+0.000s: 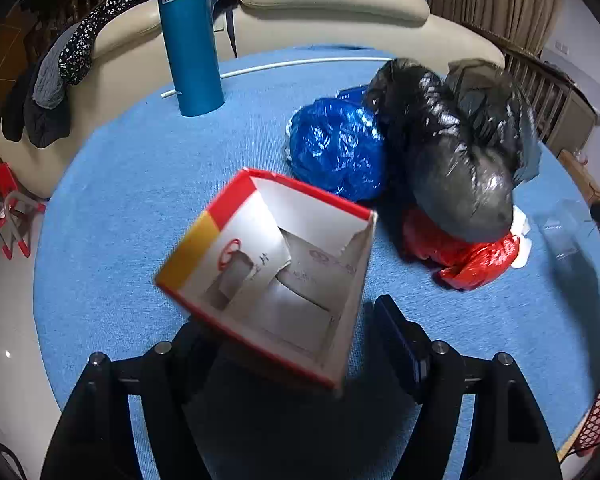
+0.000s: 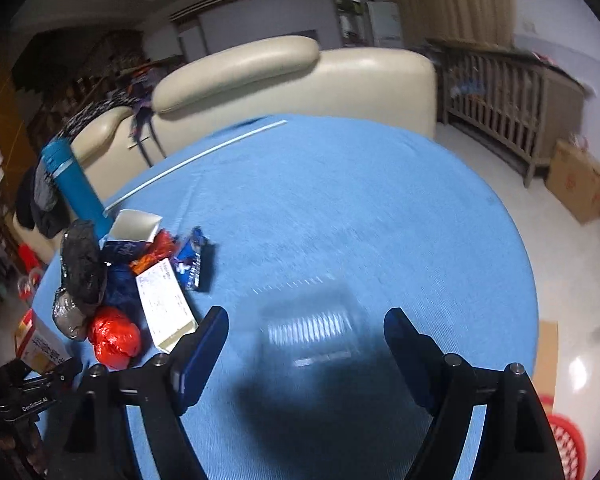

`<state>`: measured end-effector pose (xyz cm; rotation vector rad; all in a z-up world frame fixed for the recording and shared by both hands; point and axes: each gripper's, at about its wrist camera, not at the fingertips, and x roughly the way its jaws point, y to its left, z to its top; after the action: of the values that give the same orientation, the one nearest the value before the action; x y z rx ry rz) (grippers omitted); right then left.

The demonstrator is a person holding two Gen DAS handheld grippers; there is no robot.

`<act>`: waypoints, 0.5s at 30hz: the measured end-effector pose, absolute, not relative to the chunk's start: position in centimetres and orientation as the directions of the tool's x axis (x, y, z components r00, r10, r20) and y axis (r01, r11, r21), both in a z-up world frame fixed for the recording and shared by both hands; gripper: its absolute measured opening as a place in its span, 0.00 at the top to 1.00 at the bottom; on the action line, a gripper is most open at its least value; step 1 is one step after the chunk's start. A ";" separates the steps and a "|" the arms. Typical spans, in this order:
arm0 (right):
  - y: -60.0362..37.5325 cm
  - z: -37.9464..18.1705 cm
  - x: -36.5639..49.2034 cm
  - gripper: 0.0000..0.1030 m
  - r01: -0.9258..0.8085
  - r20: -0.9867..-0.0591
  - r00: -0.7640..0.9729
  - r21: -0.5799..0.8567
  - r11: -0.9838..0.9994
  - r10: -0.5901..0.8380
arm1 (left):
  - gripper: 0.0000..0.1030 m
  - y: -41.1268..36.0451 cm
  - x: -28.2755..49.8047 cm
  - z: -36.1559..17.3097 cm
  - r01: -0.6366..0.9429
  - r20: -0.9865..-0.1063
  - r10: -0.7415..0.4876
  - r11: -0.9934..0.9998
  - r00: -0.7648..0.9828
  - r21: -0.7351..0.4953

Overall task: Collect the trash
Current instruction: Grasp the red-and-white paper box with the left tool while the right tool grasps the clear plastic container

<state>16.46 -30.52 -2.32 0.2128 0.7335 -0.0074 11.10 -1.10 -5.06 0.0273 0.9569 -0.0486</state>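
Observation:
In the left wrist view my left gripper [image 1: 300,320] is shut on an open red, yellow and white cardboard box [image 1: 276,280], held tilted above the blue tablecloth [image 1: 120,200]. Beyond it lie a crumpled blue bag [image 1: 339,148], a black bag [image 1: 451,148] and a red bag [image 1: 467,256]. In the right wrist view my right gripper [image 2: 303,332] is open, with a blurred clear plastic container [image 2: 307,328] between its fingers. The trash pile lies to its left: black bag [image 2: 80,260], red bag [image 2: 114,336], white box [image 2: 166,304], blue wrapper [image 2: 192,264].
A teal bottle [image 1: 190,40] stands at the table's far side, beside a white rod [image 1: 300,65]. A cream sofa [image 2: 280,84] is behind the table. A red mesh basket [image 2: 567,444] sits on the floor at right, a cardboard box [image 2: 579,184] beyond.

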 end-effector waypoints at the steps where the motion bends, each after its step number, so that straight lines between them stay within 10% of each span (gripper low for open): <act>1: -30.1 -2.3 16.8 0.19 0.068 -0.662 0.747 0.165 0.984 0.059 | 0.26 -1.1 11.3 -5.3 0.050 -0.823 -0.028 0.999 0.568 0.001; 13: -28.9 -6.1 20.4 0.19 0.044 -0.731 0.682 0.090 0.995 0.036 | 0.22 -1.8 11.2 -5.5 0.066 -0.814 -0.035 0.998 0.579 0.004; 15: -29.3 -6.0 20.1 0.20 0.056 -0.728 0.684 0.124 0.991 0.052 | 0.37 -1.8 10.8 -5.4 0.065 -0.806 -0.035 0.998 0.591 0.004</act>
<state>20.14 -29.34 -5.99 0.1398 0.8188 -0.0018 10.80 -1.84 -5.40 0.0342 0.9364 -0.0580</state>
